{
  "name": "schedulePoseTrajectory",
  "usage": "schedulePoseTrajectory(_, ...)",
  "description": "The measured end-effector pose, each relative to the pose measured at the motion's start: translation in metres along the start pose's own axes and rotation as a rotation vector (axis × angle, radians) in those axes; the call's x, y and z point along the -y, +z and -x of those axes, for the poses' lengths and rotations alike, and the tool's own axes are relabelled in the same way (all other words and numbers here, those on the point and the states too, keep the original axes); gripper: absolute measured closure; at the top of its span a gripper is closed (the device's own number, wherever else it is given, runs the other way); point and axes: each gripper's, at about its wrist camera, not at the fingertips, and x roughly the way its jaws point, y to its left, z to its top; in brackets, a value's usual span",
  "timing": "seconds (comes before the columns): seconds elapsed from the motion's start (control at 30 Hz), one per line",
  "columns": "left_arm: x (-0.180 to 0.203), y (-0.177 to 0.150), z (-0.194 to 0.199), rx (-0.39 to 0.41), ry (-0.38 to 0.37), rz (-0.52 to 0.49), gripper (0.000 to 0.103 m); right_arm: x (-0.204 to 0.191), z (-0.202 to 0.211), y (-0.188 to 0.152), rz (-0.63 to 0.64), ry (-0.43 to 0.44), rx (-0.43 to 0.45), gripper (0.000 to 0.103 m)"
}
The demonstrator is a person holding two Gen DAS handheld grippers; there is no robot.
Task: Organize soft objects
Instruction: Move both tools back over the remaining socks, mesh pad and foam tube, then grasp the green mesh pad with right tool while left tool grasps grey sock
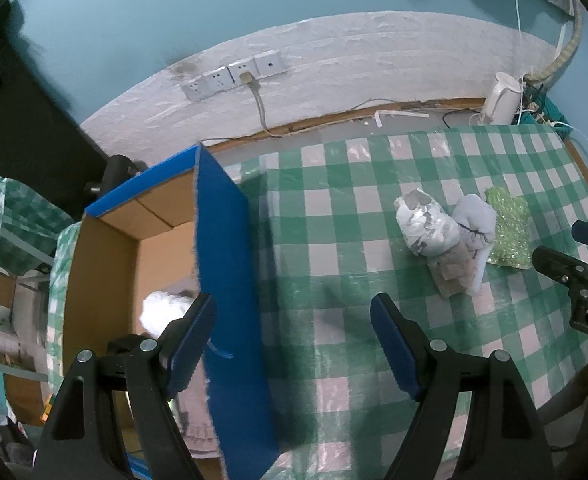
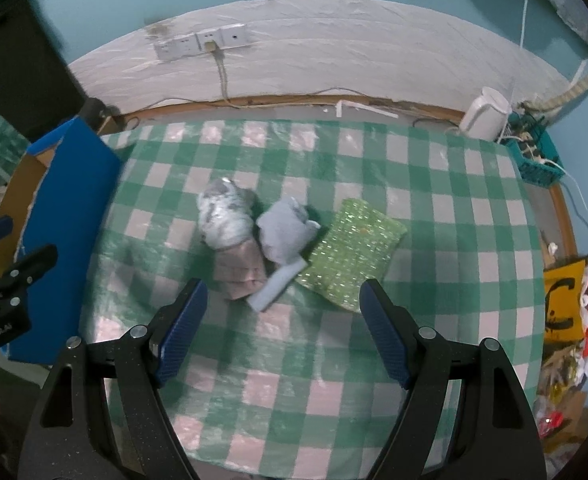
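Left hand-held gripper (image 1: 294, 316): jaws wide apart, nothing between them; it hangs over the right wall of the box, one blue finger (image 1: 192, 344) above the box interior, the other over the checked cloth.
Right hand-held gripper (image 2: 284, 302): jaws wide apart and empty, pointing down at the desk just in front of the cluster of soft things.
Desk (image 2: 433, 240): covered with a green-and-white checked cloth, set against a white wall with sockets (image 2: 202, 44).
Box (image 1: 222, 280): cardboard, blue outside and brown inside, open at the top, at the left edge of the desk.
In the box: a white fluffy item (image 1: 160, 312) and a pale pinkish fabric below it, partly hidden by the left gripper's finger.
Grey-white bundle (image 2: 224, 216): crumpled, lying on the cloth, leftmost of the cluster, touching the pink cloth.
Pink cloth (image 2: 242, 272): folded, just under the bundle, nearest the right gripper's left finger.
Pale blue cloth (image 2: 284, 240): bunched in the middle of the cluster, one strip stretching toward the camera, touching the pink cloth and the green pad.
Green pad (image 2: 351, 256): flat, sparkly, rightmost of the cluster, its near corner just beside the right gripper's right finger.
Kettle (image 2: 485, 114): white, at the far right corner of the desk beside a teal basket (image 2: 537, 164) of cables.
Cluster and box: well apart, with bare checked cloth between.
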Motion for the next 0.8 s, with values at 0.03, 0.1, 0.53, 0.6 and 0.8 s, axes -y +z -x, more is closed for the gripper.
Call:
schedulePoseTrajectory(0.03,0.003,0.001,-0.002,-0.006,-0.003,0.000,0.023,0.003,-0.002,0.000,-0.006,-0.006,-0.004,0.025)
schedulePoseTrajectory(0.1,0.008,0.003,-0.008,-0.020,-0.011,-0.003,0.023,0.010,-0.006,-0.001,-0.017,-0.013,-0.012,0.025)
schedulePoseTrajectory(0.53,0.048,0.021,-0.053,-0.097,-0.034,-0.019,0.023,0.051,-0.046,0.003,-0.093,-0.064,-0.070,0.025)
schedulePoseTrajectory(0.6,0.052,0.025,-0.061,-0.109,-0.040,-0.008,0.023,0.057,-0.054,0.006,-0.109,-0.067,-0.077,0.025)
schedulePoseTrajectory(0.8,0.056,0.034,-0.083,-0.146,-0.082,0.050,0.023,0.068,-0.078,0.016,-0.165,-0.065,-0.092,0.025)
